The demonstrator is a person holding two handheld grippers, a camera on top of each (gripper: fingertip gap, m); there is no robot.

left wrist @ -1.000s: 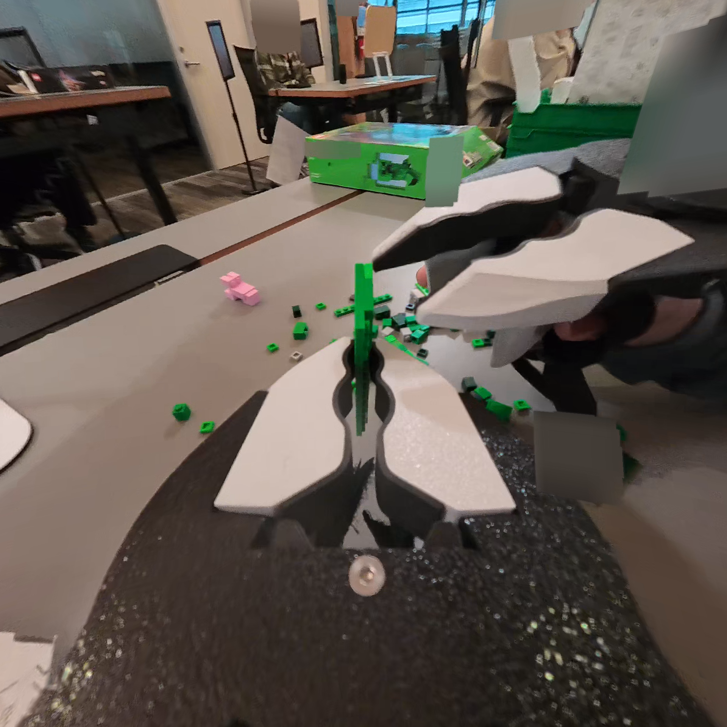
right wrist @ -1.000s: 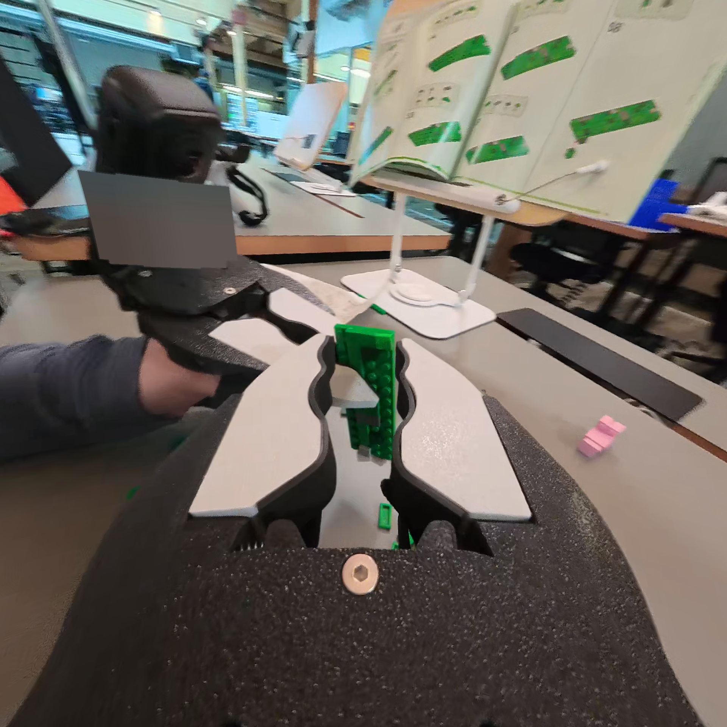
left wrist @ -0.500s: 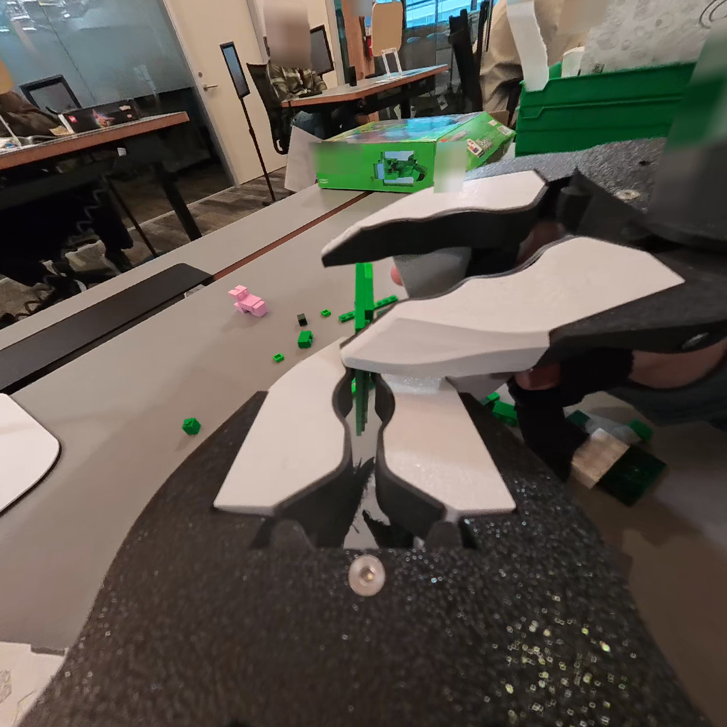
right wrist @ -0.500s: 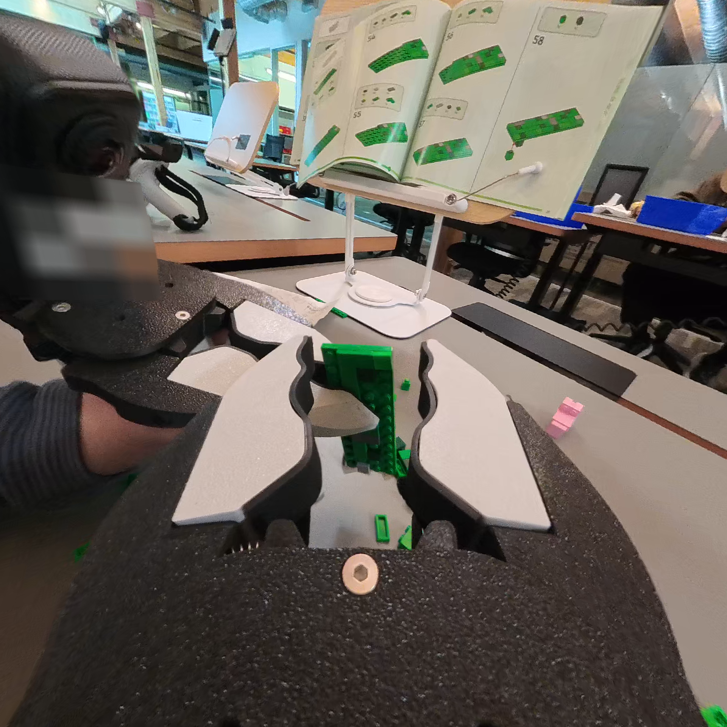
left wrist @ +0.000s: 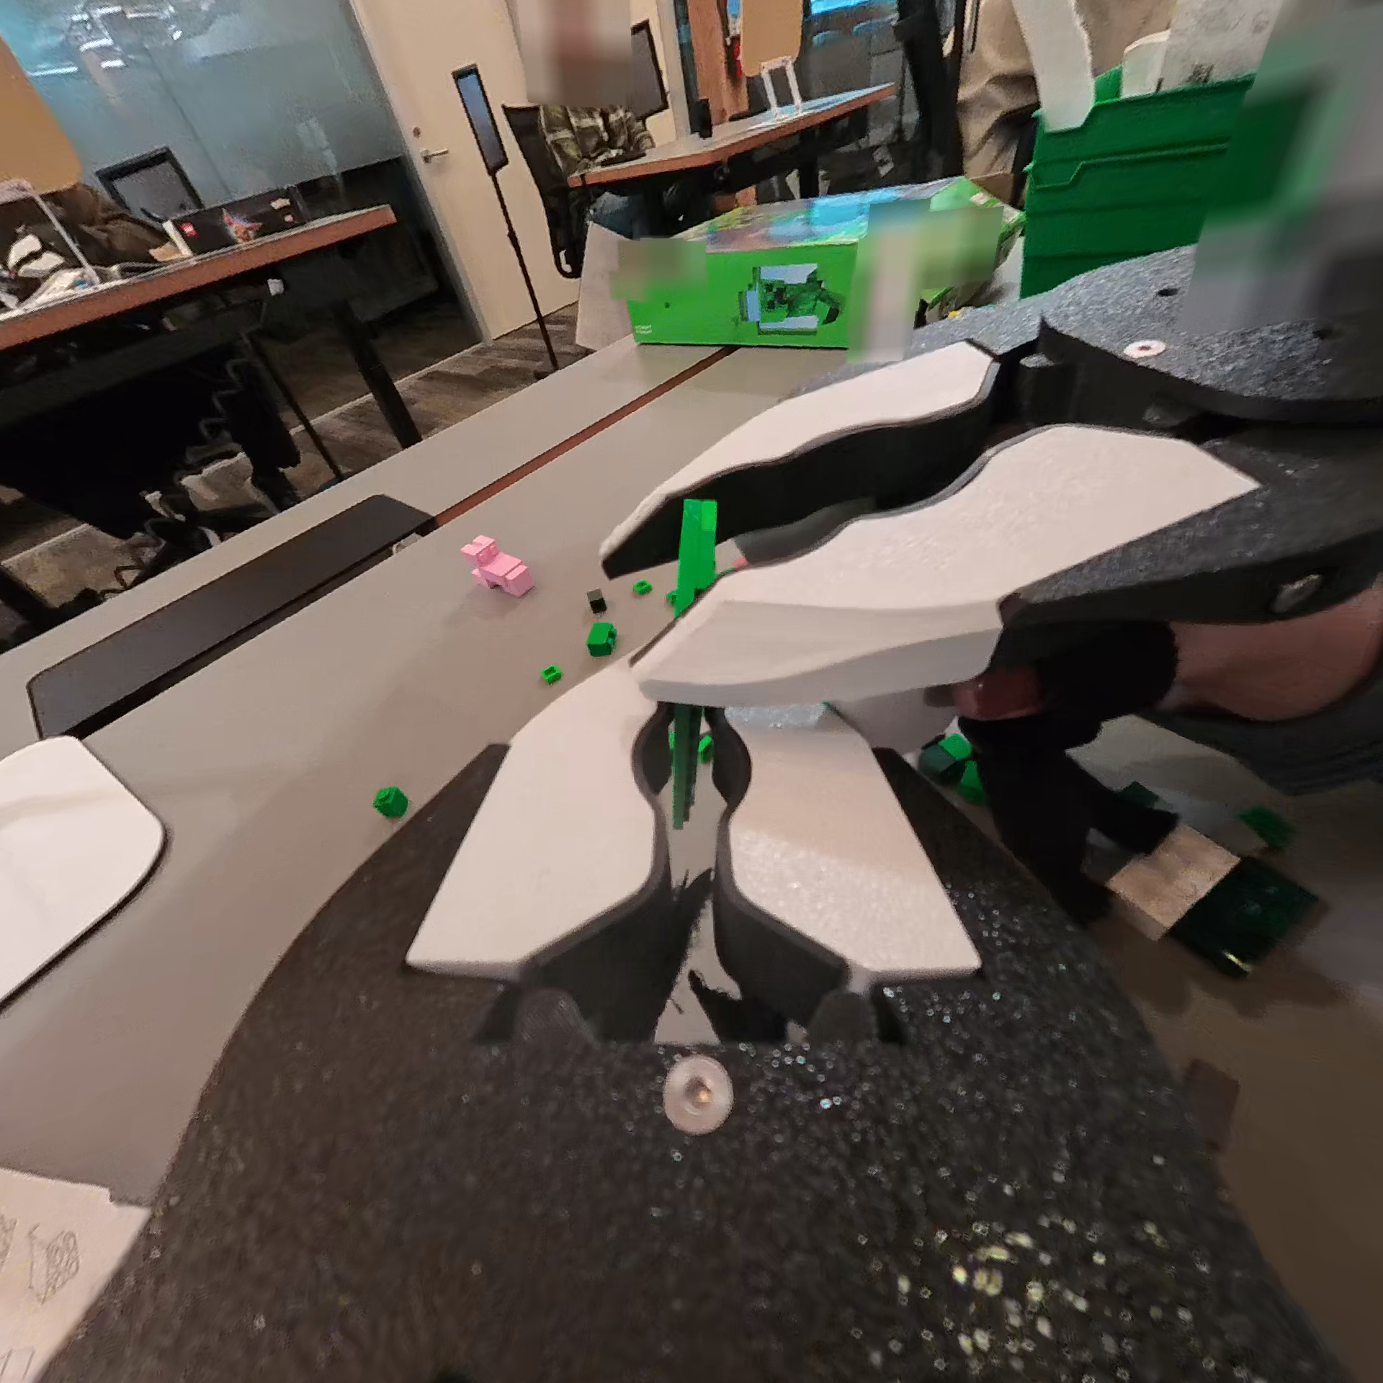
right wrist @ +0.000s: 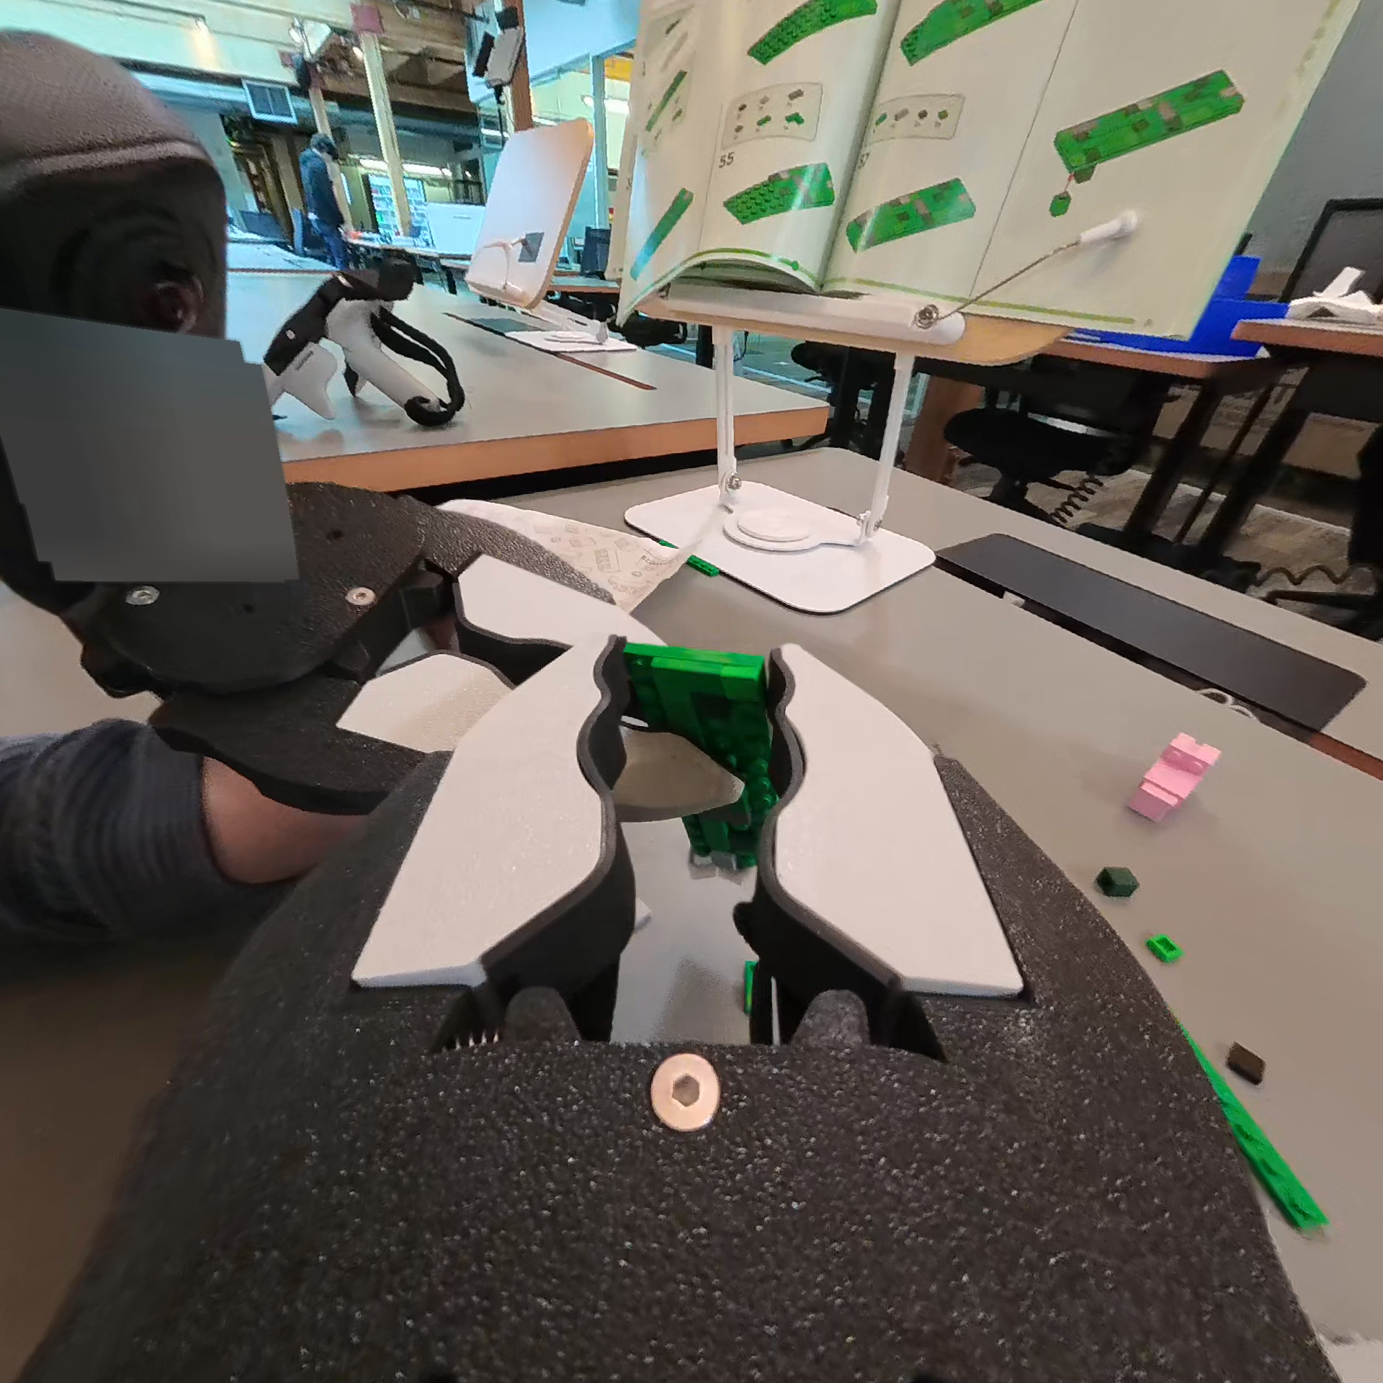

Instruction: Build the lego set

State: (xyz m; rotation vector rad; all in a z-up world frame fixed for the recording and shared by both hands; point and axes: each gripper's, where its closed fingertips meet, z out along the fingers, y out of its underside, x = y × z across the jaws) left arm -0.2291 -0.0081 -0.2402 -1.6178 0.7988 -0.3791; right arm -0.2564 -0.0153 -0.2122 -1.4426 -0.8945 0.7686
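Note:
A green plate assembly (left wrist: 696,557) stands upright on edge above the grey table. My left gripper (left wrist: 688,722) is shut on its lower part, pinching its two faces. My right gripper (left wrist: 627,614) comes in from the right and crosses over the left one. In the right wrist view the assembly (right wrist: 703,718) sits studs-forward between my right gripper's (right wrist: 692,657) fingertips, which touch its two long edges. The left gripper's fingers (right wrist: 524,617) reach in from the left, one pad on the assembly's face. A person's hand (right wrist: 262,831) holds the left gripper.
A pink pig figure (left wrist: 498,569) and several loose green pieces (left wrist: 601,638) lie beyond the grippers. An instruction booklet (right wrist: 935,135) rests on a white stand (right wrist: 808,557) at the back. A green box (left wrist: 748,295) and a long green plate (right wrist: 1261,1152) also lie on the table. Both grippers' tips are close together, under 4 cm apart. The long green plate (right wrist: 1261,1152) is about 20 centimetres from both grippers' fingertips.
My right gripper moved in over the left one, opened wider half a second ago, and has now narrowed onto the assembly's edges. The left gripper keeps its hold.

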